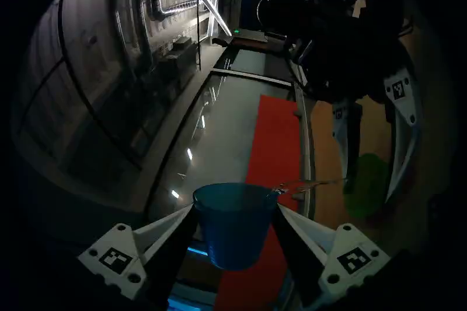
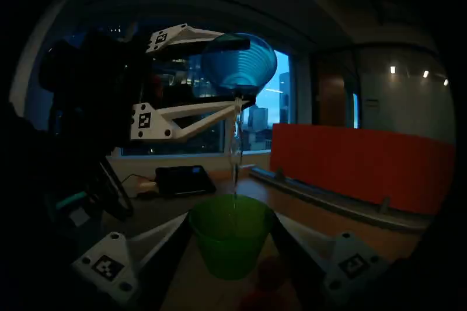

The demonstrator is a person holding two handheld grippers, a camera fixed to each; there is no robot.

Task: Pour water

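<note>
Dim high-rise office: city-view window, red desk divider, wooden desk

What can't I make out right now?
1. Water level in the green cup: right gripper view, dim light and its wall hide it.
2. Water left in the blue cup: left gripper view, interior too dark.
3. Red blobs by the green cup's base: right gripper view, blurred and dark.

- At 12 o'clock, dusk-blue window, city towers beyond.
- At 3 o'clock, red partition along wooden desk.
- At 2 o'clock, small ceiling lights in dim room.
</note>
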